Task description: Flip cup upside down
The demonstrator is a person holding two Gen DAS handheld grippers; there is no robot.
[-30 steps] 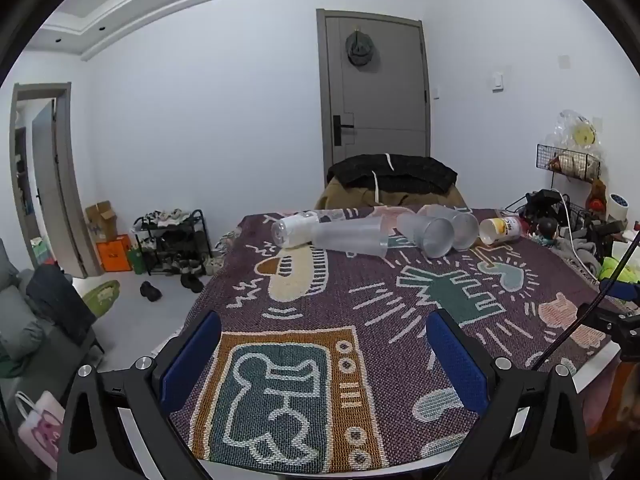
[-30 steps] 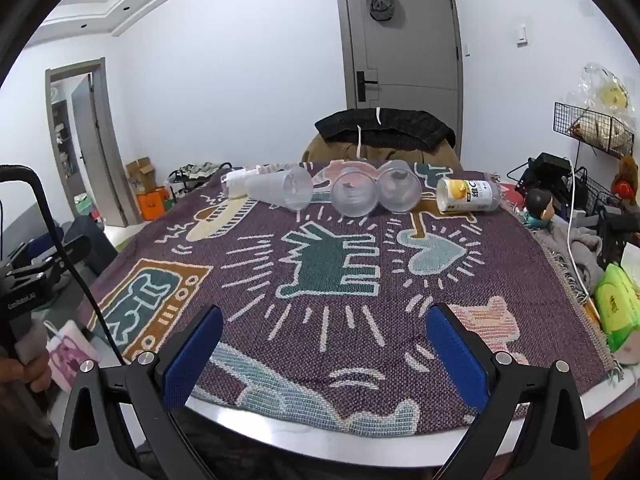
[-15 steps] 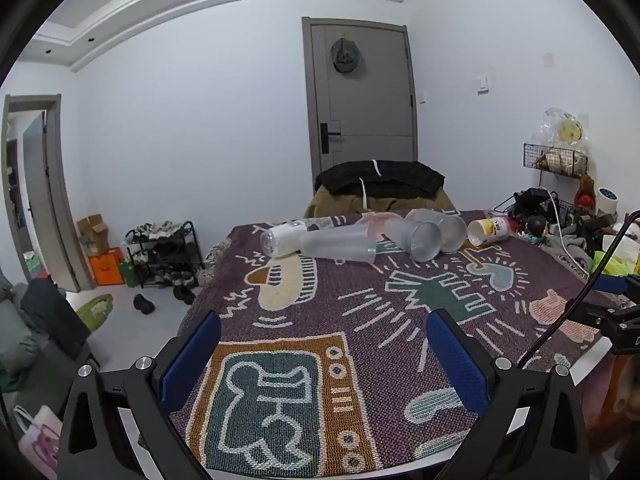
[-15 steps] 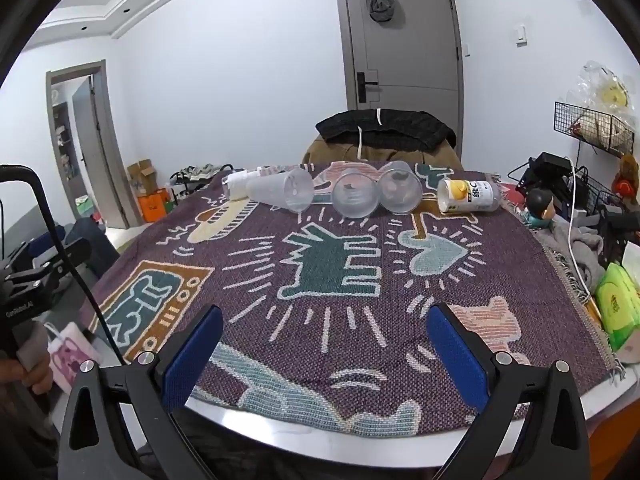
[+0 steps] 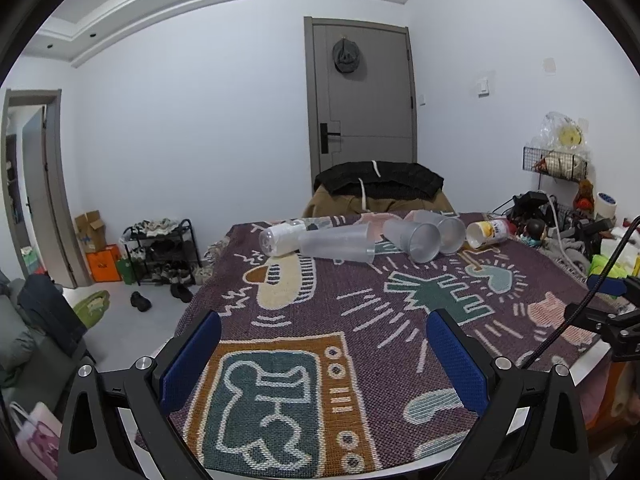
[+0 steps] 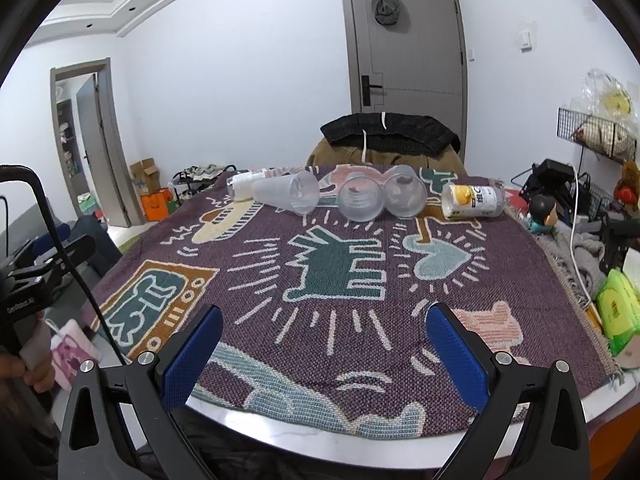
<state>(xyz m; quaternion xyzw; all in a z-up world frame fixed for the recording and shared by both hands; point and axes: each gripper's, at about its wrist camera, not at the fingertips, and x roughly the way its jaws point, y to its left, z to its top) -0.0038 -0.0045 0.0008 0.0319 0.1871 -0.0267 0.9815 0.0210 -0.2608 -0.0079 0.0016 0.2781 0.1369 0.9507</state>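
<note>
Three clear plastic cups lie on their sides at the far end of the patterned table cloth [image 6: 336, 264]: a left cup [image 6: 288, 197] [image 5: 336, 243], a middle cup [image 6: 359, 201] [image 5: 412, 235] and a right cup [image 6: 404, 194] [image 5: 444, 229]. A clear bottle [image 5: 280, 237] [image 6: 242, 184] lies left of them and a yellow-labelled white can [image 6: 472, 200] [image 5: 488, 233] lies to their right. My left gripper [image 5: 320, 364] is open and empty over the near left part of the table. My right gripper [image 6: 320, 352] is open and empty at the near edge.
A chair with a dark jacket [image 6: 390, 132] stands behind the table before a grey door [image 6: 404, 48]. Clutter, cables and a green packet [image 6: 618, 312] crowd the right side. A shoe rack [image 5: 164, 248] and an open doorway are at the left.
The left gripper has pulled back and risen a little, so the cups look smaller and farther. The right gripper has hardly moved. Both stay open.
</note>
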